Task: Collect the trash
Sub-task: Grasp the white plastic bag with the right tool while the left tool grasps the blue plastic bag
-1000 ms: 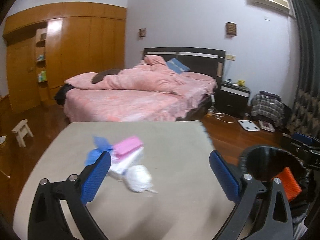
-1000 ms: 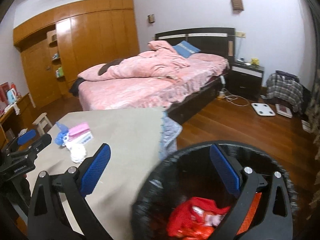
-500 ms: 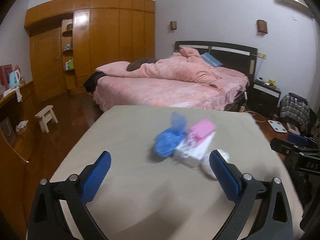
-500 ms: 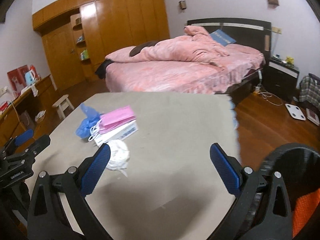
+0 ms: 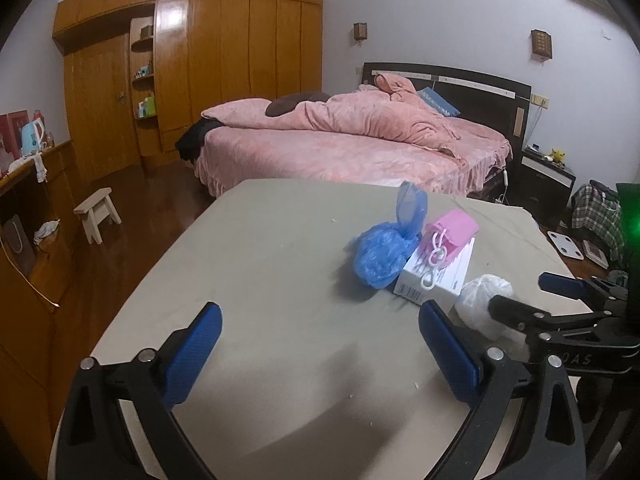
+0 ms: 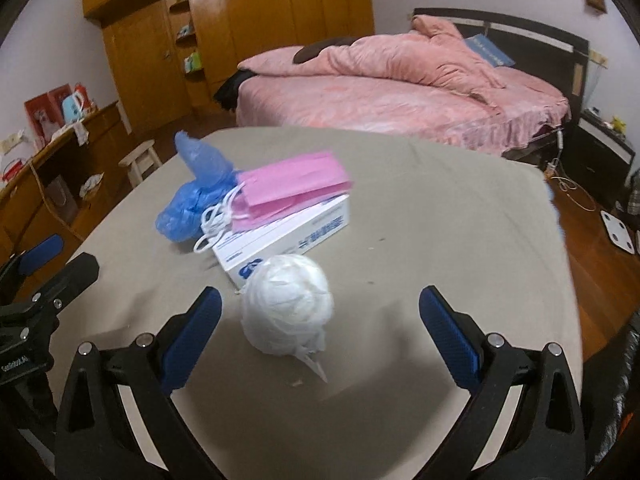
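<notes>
White crumpled wad (image 6: 289, 305) sits near on table (image 6: 440, 216), just ahead between right gripper's (image 6: 320, 336) wide-open jaws; looks light, soft, squashable, so pinch mid-body. Left gripper (image 5: 320, 354) open, empty.

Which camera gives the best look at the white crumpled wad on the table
The right wrist view: the white wad sits whole and close between the open right gripper fingers. In the left wrist view it is partly hidden behind gripper hardware.

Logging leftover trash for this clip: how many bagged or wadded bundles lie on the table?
2: a blue plastic bag left of the white box, touching it; a white crumpled wad just before the box, in front of the open right gripper.
</notes>
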Action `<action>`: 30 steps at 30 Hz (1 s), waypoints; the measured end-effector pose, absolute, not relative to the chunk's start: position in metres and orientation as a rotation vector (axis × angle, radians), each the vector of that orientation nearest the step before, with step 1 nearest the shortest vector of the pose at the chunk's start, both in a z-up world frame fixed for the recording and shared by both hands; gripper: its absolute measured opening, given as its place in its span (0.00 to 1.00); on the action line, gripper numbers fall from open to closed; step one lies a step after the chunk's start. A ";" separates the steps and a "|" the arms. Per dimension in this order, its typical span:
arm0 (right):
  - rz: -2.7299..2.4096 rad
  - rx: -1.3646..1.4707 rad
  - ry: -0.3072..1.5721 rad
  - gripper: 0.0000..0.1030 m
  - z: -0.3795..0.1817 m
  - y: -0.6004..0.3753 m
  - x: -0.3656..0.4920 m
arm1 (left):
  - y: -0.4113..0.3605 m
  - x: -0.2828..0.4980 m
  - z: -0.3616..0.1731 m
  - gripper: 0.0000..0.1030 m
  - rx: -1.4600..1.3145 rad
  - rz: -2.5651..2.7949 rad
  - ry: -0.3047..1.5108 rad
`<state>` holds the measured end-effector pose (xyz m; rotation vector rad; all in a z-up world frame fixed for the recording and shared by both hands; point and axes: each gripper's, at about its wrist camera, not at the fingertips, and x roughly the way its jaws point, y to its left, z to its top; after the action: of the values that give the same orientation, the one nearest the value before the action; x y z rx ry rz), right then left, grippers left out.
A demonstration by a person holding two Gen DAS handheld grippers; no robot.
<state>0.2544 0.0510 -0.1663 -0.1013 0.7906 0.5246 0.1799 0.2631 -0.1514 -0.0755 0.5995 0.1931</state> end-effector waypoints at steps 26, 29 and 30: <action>0.505 -0.091 0.819 0.31 -0.162 0.032 0.276 | 0.261 0.228 -0.157 0.86 -0.069 0.132 0.634; 0.492 -0.097 0.815 0.31 -0.163 0.029 0.284 | 0.262 0.241 -0.159 0.80 -0.073 0.113 0.643; 0.490 -0.095 0.816 0.31 -0.165 0.028 0.286 | 0.262 0.246 -0.160 0.80 -0.076 0.107 0.648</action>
<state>0.2857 0.0283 -0.1646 -0.0950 0.8163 0.4902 0.2463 0.2625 -0.1604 -0.0758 0.6482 0.1067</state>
